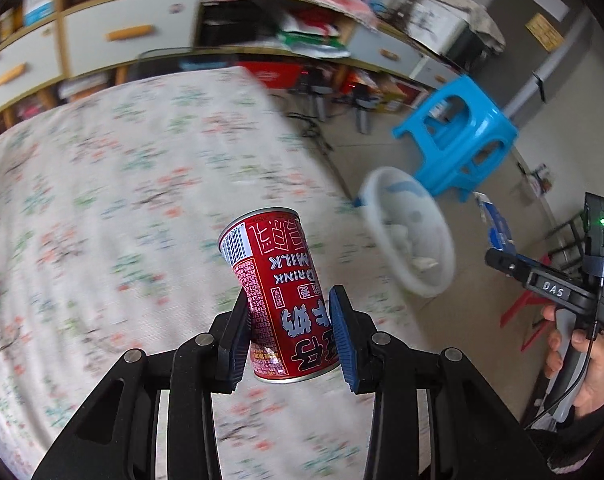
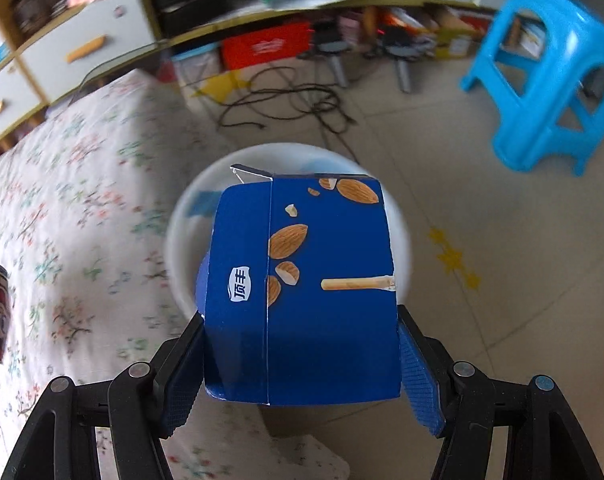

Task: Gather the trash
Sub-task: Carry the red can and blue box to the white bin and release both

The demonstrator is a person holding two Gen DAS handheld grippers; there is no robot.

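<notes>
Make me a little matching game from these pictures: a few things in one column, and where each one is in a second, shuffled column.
Things:
1. red milk drink can
2. blue almond snack box
3. white bin
4. blue plastic stool

Places:
A. on the floor beside the flowered table, already holding some trash
B. clamped in the right gripper, in front of the bin
C. standing on the tiled floor, farther back
D. clamped in the left gripper, over the flowered tablecloth

Pairs: 1-D, 2-B, 3-A, 4-C

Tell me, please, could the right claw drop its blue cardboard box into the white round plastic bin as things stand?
Probably yes: the blue cardboard box hangs above the white round plastic bin, nothing between them.
</notes>
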